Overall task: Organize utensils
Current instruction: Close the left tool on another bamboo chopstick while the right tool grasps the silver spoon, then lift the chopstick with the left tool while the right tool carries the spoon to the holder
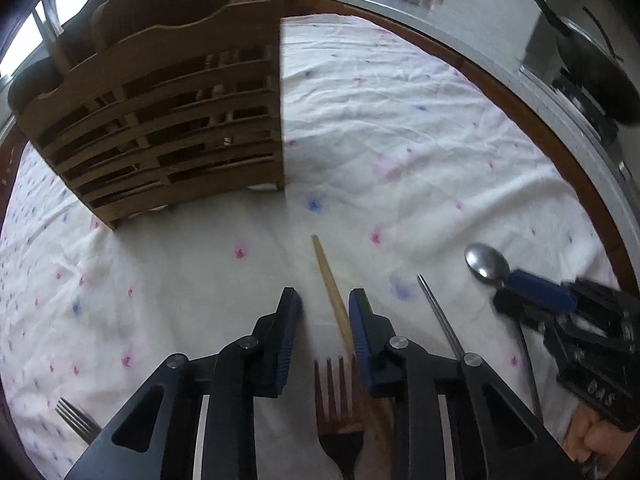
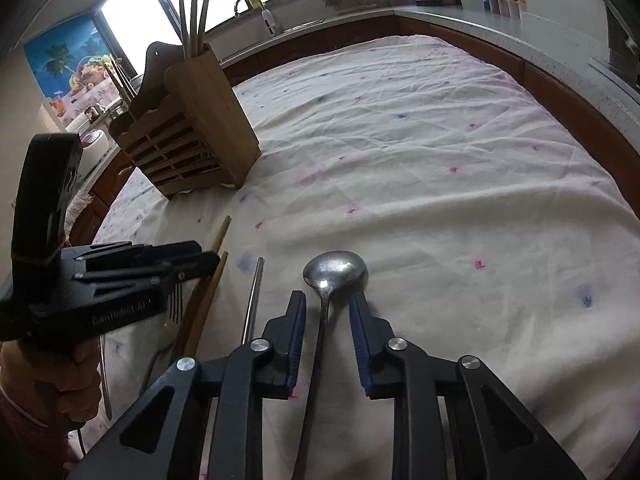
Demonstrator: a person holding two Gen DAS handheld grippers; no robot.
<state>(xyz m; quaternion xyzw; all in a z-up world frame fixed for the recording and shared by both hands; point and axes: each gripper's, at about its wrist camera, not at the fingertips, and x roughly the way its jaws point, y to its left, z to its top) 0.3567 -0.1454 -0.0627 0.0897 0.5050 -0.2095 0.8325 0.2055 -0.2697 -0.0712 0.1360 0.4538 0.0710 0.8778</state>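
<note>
A slatted wooden utensil holder [image 1: 160,120] stands on the table at the far left; it also shows in the right wrist view [image 2: 192,136] with chopsticks in it. My left gripper [image 1: 325,300] is open just above a wooden chopstick [image 1: 332,292] and a wooden fork [image 1: 340,408]. A metal chopstick [image 1: 440,316] lies to its right. My right gripper [image 2: 327,300] is open, with its jaws on either side of the handle of a steel spoon [image 2: 334,270] lying on the cloth. The left gripper also shows in the right wrist view [image 2: 200,258].
The table has a white cloth with pink and blue marks [image 1: 400,120]. A metal fork [image 1: 76,420] lies at the near left. A kitchen counter [image 2: 520,28] with jars and a kettle curves behind; a black pan [image 1: 592,64] sits at the right.
</note>
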